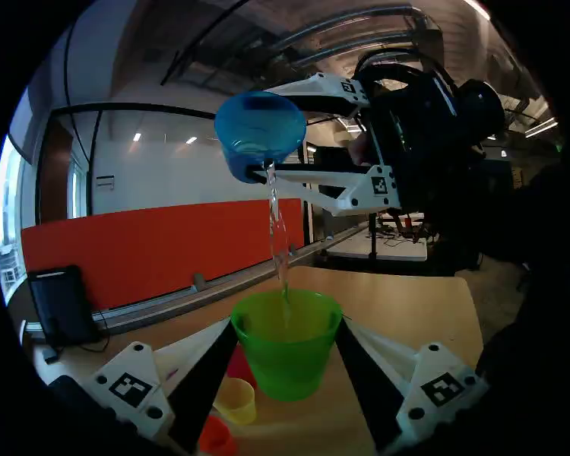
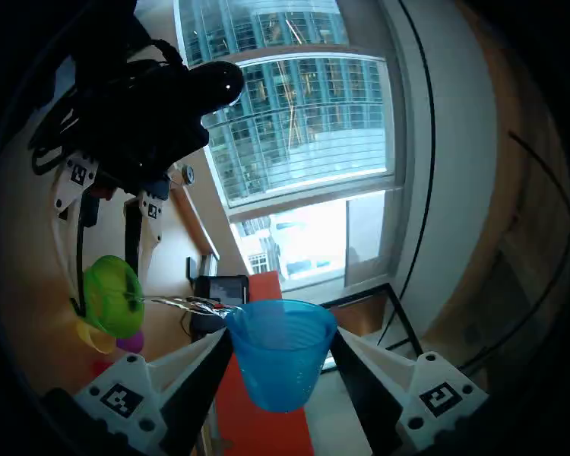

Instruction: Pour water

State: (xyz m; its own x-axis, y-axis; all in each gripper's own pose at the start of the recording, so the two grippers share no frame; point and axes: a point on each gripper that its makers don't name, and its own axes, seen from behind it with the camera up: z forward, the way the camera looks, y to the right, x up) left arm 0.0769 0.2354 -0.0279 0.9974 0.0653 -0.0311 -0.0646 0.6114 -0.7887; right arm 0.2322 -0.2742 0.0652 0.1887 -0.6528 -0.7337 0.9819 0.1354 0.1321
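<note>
My left gripper [image 1: 286, 357] is shut on a green cup [image 1: 286, 351], held upright over the wooden table [image 1: 406, 304]. Above it my right gripper [image 1: 268, 161] grips a blue cup [image 1: 259, 134] tipped on its side, and a thin stream of water [image 1: 277, 235] falls from its rim into the green cup. In the right gripper view the scene is rolled sideways: my right gripper [image 2: 282, 365] is shut on the blue cup [image 2: 280, 356], water [image 2: 186, 304] runs leftwards to the green cup [image 2: 112, 296], and the left gripper [image 2: 106, 292] holds that cup.
A yellow cup [image 1: 236, 400], a red cup [image 1: 216, 438] and a pink one lie on the table under my left gripper. A dark tablet [image 1: 61, 304] leans at the table's far left edge, before an orange wall panel [image 1: 148, 247]. Large windows [image 2: 300, 129] fill the right gripper view.
</note>
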